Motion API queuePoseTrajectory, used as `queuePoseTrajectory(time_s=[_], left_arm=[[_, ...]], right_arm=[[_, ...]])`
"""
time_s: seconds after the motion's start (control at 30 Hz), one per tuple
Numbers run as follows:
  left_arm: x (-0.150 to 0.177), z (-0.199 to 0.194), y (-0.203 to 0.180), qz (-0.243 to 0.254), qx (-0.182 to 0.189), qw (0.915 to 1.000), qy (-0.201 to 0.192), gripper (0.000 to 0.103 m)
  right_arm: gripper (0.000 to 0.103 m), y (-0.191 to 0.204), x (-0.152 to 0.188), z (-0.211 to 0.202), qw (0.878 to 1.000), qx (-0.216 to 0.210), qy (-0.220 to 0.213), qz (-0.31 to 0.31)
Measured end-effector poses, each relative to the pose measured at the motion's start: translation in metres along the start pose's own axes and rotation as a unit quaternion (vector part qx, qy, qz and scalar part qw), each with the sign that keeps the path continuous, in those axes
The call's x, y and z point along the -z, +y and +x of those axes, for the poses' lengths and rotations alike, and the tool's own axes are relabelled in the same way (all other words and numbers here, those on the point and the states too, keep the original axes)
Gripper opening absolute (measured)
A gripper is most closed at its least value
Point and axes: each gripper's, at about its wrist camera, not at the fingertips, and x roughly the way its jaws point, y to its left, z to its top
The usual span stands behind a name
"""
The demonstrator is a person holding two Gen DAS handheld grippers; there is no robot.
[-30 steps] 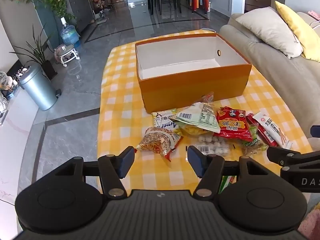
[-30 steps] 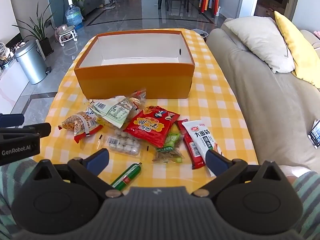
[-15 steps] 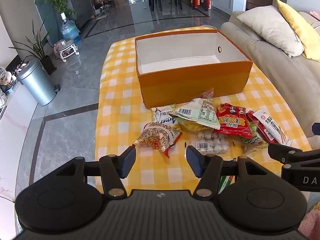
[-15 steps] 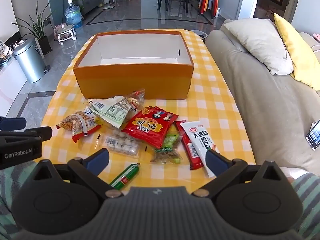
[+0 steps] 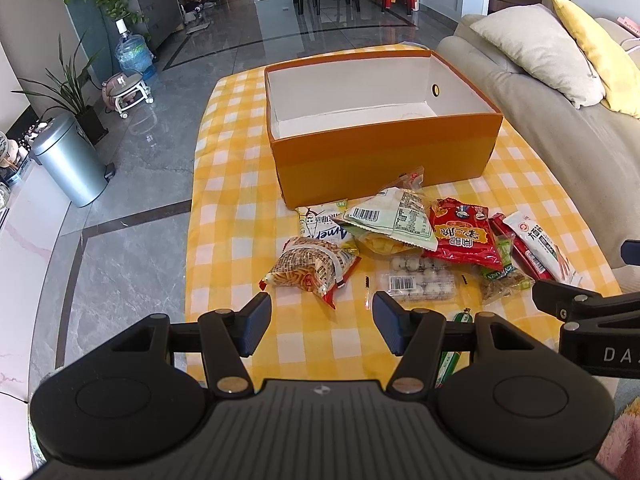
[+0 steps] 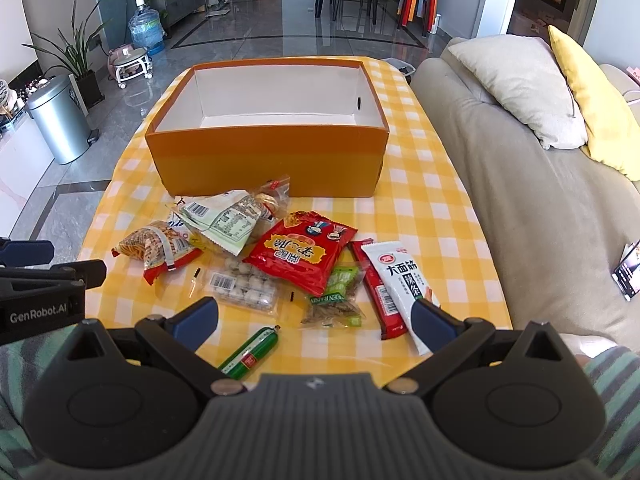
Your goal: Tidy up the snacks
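Note:
An orange box (image 5: pixel 384 156) (image 6: pixel 264 156) with a white, empty inside stands on the yellow checked tablecloth (image 5: pixel 236 216) (image 6: pixel 416 216). In front of it lies a pile of snacks: a noodle-snack bag (image 5: pixel 312 268) (image 6: pixel 156 246), a pale green packet (image 5: pixel 394 218) (image 6: pixel 224 220), a red bag (image 5: pixel 464 236) (image 6: pixel 304 252), a clear pack of white balls (image 5: pixel 418 280) (image 6: pixel 246 286), a white strip packet (image 6: pixel 400 276) and a green sausage (image 6: pixel 250 354). My left gripper (image 5: pixel 320 322) hovers open just short of the noodle bag. My right gripper (image 6: pixel 314 318) is open wide above the sausage, nothing between its fingers.
A beige sofa (image 6: pixel 540 184) with a grey cushion (image 6: pixel 516 84) and a yellow cushion (image 6: pixel 592 96) runs along the right of the table. A phone (image 6: pixel 628 276) lies on the sofa seat. A metal bin (image 5: pixel 70 160) and plants stand on the floor at the left.
The left gripper's jaws have narrowed slightly and the view has shifted a little toward the snack pile. The right gripper has not moved.

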Motion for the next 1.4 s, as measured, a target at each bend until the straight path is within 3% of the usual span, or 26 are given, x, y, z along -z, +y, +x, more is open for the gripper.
queuePoseTrajectory(time_s=[1.4], left_arm=[[0.0071, 0.0017, 0.0003, 0.0, 0.002, 1.0, 0.004, 0.069]], right_arm=[[0.099, 0.0007, 0.0004, 0.0051, 1.0, -0.001, 0.017, 0.003]])
